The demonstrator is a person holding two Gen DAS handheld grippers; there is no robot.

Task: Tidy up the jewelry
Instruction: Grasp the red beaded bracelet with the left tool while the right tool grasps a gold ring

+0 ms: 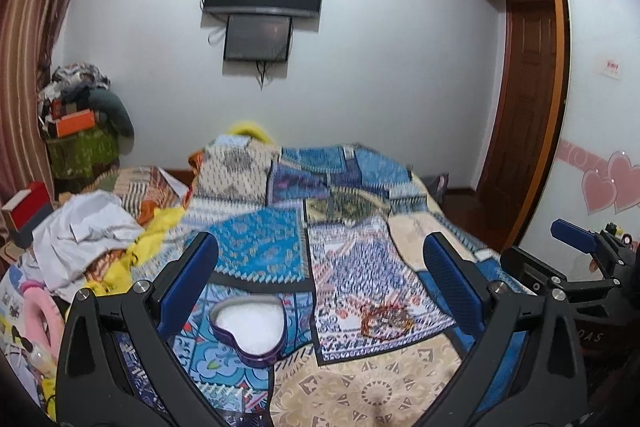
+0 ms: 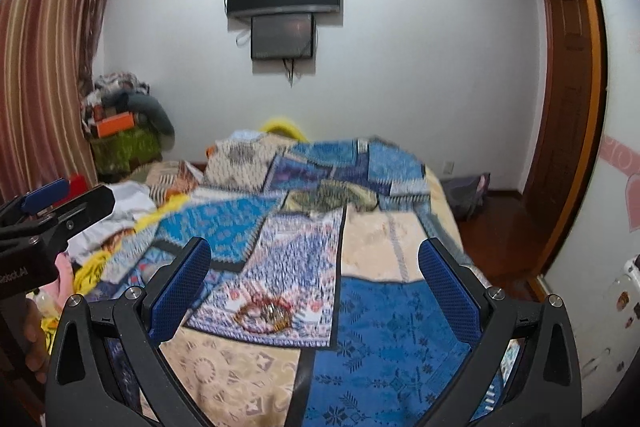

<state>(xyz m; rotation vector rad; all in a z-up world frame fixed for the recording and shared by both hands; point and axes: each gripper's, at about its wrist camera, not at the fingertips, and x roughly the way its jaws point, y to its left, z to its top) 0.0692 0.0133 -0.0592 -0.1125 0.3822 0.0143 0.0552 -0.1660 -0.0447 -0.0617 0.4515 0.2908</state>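
1. While both tools hang above the near end of the bed (image 1: 420, 227), nothing is gripped: the left gripper (image 1: 320, 267) has its jaws spread wide, and the right gripper (image 2: 314, 269) is just as wide and empty.
2. Jewelry (image 2: 264, 315) lies in a small tangled heap, reddish beads with some gold-coloured links, on the blue-and-white patch of the quilt (image 2: 384, 355), near the bed's near edge and roughly on the right tool's centreline, a little left of it. From the left wrist the same heap (image 1: 386, 319) sits right of centre.
3. Heart-shaped tin (image 1: 248, 327), lid off, white lining showing, stands on the quilt to the left of the heap, apart from it, between the left tool's fingers in that view.
4. My reading: first pick not yet made. I'd take the heap with the right tool and keep the left for steadying the tin.
5. Doing it well: come down steeply, one finger each side of the heap, and close on beads rather than fabric. Soft quilt will dent and bunch, so go lightly.
6. Risk: strands look knotted; I cannot tell how many pieces there are. Lift slowly and watch for trailing loops before carrying over the tin's rim.
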